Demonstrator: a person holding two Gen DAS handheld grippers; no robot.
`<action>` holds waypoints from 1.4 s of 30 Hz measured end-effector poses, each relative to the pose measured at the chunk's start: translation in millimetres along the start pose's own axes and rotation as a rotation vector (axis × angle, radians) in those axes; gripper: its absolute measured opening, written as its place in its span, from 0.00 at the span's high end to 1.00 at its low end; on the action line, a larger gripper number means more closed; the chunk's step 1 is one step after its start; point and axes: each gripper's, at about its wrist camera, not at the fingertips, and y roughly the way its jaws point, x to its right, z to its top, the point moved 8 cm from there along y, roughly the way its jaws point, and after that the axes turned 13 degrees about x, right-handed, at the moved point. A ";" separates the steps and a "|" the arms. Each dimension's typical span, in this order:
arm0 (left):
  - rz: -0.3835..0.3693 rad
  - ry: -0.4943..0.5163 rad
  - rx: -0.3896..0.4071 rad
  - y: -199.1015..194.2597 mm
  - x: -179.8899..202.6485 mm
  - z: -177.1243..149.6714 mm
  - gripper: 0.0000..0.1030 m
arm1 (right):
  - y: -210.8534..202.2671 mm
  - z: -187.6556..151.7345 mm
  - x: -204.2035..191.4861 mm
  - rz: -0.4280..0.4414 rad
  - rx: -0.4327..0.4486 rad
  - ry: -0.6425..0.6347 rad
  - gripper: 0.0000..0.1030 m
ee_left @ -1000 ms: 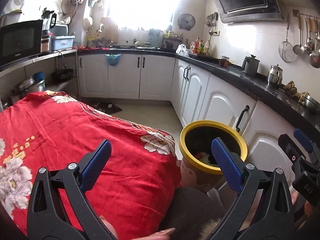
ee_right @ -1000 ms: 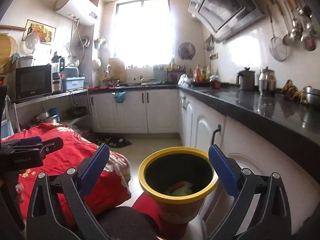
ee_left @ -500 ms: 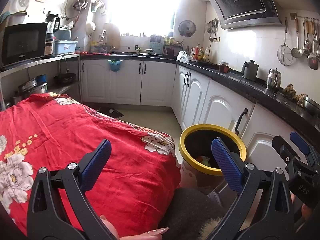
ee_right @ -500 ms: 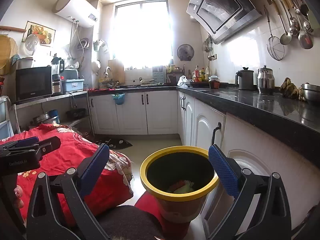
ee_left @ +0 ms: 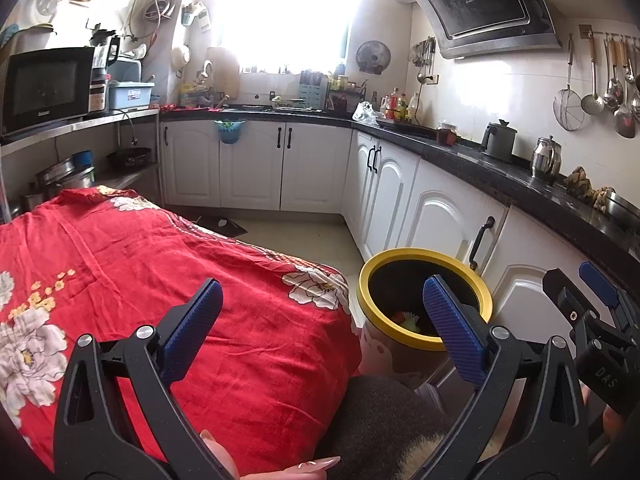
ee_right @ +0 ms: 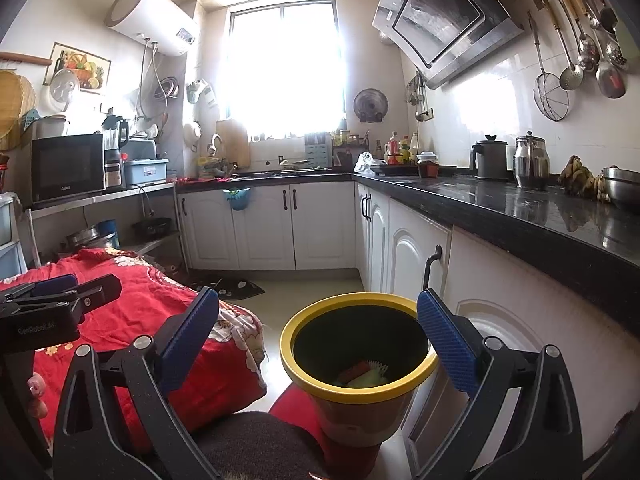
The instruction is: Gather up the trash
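1. left gripper (ee_left: 320,316): fingers spread wide, nothing between the blue pads (ee_left: 192,332). it hangs over the near corner of the red floral cloth (ee_left: 160,280), not touching it.
2. right gripper (ee_right: 318,338): also wide open and empty, held above the yellow-rimmed bin (ee_right: 356,390); in the right wrist view the bin mouth sits between my pads.
3. each gripper shows in the other view only in part: the right one is cut off at the right edge of the left wrist view, the left one at the left edge of the right wrist view.
4. the bin stands on the floor between the cloth-covered surface and the white cabinets (ee_left: 444,216), close to both. its base is hidden behind a dark fuzzy thing (ee_right: 256,436) at the bottom of frame; can't tell what that is.
5. trash in bin (ee_right: 364,372): lying at the bottom, a reddish piece, a pale green-yellow piece, a white frilly-edged bit. can't identify any of them. in the left wrist view my right pad covers part of the bin mouth, so only a sliver of the contents shows.
6. fingertips with long nails (ee_left: 316,462) peek in at the bottom edge of the left wrist view; the rest of the hand is out of frame.
7. the window (ee_right: 286,68) is blown out, so the items along the sill are hard to read.
8. what's under the red cloth is fully covered; i can't tell table or bed.
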 end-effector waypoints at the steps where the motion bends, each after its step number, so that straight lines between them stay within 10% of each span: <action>1: -0.001 0.000 0.000 -0.1 0.0 0.0 0.10 | -0.1 0.0 0.0 -0.001 0.000 -0.001 0.06; 42: -0.005 0.001 -0.002 -0.5 0.3 1.2 0.10 | -0.1 0.5 2.4 -0.003 -0.001 0.001 0.06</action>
